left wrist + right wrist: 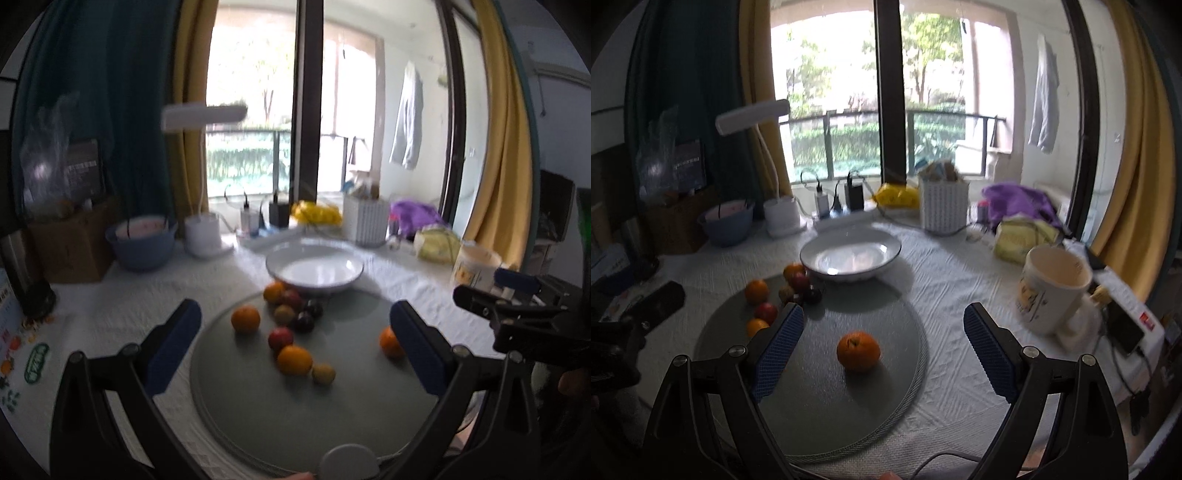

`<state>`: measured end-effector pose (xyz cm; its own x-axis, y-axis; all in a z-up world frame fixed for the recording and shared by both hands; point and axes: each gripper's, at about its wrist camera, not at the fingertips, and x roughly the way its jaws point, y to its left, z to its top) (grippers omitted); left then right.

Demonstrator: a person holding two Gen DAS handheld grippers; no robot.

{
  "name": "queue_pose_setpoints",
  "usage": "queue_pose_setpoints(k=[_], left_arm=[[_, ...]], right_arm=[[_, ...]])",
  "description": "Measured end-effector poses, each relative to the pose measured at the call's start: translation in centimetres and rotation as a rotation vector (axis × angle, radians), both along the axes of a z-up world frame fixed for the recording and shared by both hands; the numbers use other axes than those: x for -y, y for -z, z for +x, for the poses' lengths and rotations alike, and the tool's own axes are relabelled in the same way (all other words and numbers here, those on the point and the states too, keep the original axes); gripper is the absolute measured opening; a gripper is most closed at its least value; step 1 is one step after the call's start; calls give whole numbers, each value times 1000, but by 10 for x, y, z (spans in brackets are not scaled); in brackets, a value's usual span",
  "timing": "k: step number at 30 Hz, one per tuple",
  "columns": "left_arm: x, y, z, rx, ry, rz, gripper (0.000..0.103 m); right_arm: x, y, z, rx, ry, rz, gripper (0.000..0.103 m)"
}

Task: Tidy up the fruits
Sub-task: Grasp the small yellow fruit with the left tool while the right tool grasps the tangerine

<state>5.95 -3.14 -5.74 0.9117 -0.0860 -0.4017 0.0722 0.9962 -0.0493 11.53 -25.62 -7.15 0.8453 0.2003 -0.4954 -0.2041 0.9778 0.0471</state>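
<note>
Right wrist — claw (pixel 884 332) spread over orange (pixel 858 350)

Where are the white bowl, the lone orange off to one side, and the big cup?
white bowl (pixel 886 254): right wrist view, on its right rim.
lone orange (pixel 858 350): right wrist view, middle of its skin.
cup (pixel 1049 299): right wrist view, on its outer wall.

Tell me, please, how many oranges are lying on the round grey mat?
4: one beside the white bowl, one at the left, one nearest the camera, one alone at the right. None seems hidden.
</note>
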Motion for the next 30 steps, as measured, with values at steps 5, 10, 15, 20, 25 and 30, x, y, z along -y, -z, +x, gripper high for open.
queue_pose_setpoints(k=[5,10,15,20,25,30], left_arm=[[2,24,24,-103,-1,-9,103],[7,50,46,-223,21,-23,98],[14,71,64,-330,36,-42,91],[18,88,76,-425,31,-71,66],[26,91,78,-467,26,-59,51],[32,92,80,-490,27,-47,39]], right_arm=[[-2,21,21,-79,-17,-2,87],[-7,43,39,-163,-64,-5,80],[-10,59,53,-217,-115,-6,73],[-11,71,63,-258,-172,3,68],[-12,77,71,-276,-215,15,68],[-18,83,76,-291,-253,6,54]])
